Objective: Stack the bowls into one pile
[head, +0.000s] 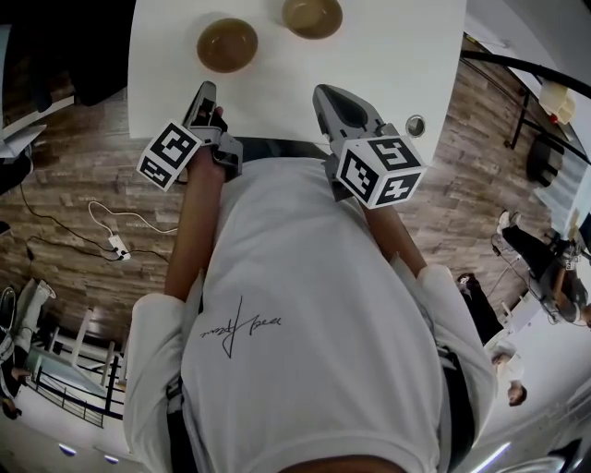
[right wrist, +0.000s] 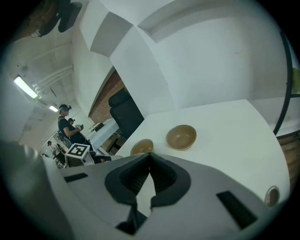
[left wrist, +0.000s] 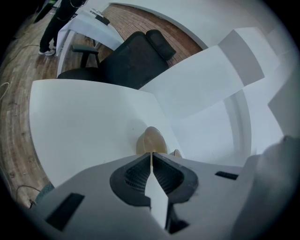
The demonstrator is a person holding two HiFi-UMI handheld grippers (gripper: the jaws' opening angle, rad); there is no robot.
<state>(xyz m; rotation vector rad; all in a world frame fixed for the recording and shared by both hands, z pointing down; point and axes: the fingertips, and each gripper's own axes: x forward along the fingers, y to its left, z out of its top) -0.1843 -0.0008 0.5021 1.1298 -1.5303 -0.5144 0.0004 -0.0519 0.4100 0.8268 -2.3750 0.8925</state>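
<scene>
White table sat on wood floor; near bowl at eleven o'clock, far bowl at twelve. My left gripper and right gripper were clenched, empty.

We count two bowls at the frame's top, left bowl and right bowl, one tabletop, and two tongs, left tongs and right tongs.

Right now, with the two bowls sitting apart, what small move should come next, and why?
Probably open the left gripper and ease it toward the nearer bowl. Its jaws are shut on nothing, that bowl lies just ahead of it, and the far bowl stands separate on the table.
</scene>
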